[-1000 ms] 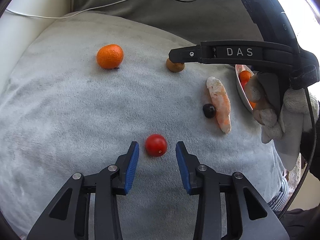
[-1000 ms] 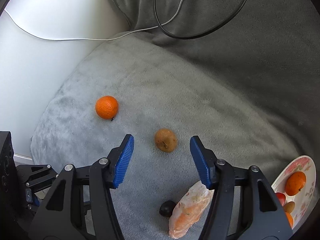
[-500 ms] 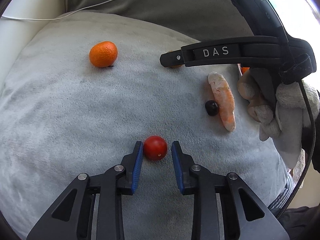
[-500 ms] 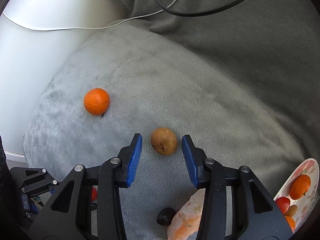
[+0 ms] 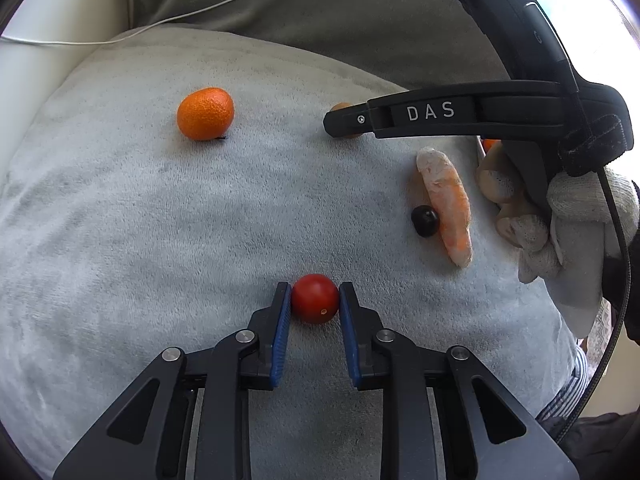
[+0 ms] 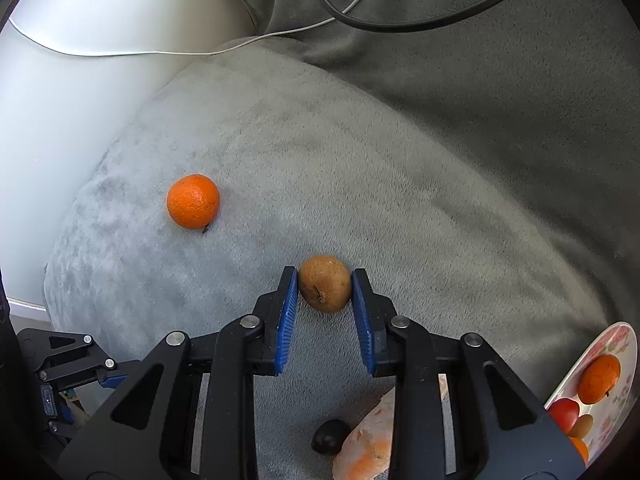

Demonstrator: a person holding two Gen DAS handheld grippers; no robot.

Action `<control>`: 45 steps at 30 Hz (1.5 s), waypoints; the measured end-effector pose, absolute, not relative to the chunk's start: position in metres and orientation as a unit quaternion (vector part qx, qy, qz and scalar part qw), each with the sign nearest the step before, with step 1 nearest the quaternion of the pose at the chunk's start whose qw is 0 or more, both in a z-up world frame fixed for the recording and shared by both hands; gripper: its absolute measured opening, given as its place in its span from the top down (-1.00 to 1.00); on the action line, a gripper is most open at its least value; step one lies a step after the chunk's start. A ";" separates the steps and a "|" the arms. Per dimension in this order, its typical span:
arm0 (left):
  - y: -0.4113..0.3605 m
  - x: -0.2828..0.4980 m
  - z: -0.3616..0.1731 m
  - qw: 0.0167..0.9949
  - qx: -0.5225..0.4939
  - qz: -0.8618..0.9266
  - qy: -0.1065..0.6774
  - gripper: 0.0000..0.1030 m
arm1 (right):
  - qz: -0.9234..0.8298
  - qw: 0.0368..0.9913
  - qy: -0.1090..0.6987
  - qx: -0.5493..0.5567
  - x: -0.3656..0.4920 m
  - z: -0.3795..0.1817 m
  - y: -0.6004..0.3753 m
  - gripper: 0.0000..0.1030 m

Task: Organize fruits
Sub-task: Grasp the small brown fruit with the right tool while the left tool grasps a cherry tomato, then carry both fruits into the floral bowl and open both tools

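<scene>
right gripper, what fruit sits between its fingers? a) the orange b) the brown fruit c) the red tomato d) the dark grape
b: the right gripper has its closing blue pads either side of the brown fruit, while the orange lies apart on the cushion.

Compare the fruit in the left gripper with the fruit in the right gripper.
The cherry tomato in the left gripper is glossy red and round; the brown fruit in the right gripper is dull, rough-skinned and more oval. The right gripper's jaws are closing on the brown fruit; the tomato is already clamped. Both sit between blue pads on the grey cushion.
</scene>
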State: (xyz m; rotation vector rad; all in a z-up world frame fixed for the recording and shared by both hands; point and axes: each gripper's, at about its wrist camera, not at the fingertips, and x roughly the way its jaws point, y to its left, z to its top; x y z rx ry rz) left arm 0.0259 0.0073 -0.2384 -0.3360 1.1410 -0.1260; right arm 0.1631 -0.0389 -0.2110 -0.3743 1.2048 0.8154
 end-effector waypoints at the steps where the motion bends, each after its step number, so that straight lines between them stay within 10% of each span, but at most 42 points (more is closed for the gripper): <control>1: 0.007 0.026 -0.238 0.827 -0.159 -0.060 0.536 0.57 | 0.370 0.732 0.546 -0.169 0.163 -0.210 -0.040 0.45; 45: -0.057 0.089 -0.152 0.861 -0.119 -0.163 0.467 0.57 | 0.235 0.834 0.499 -0.003 0.171 -0.124 -0.257 0.45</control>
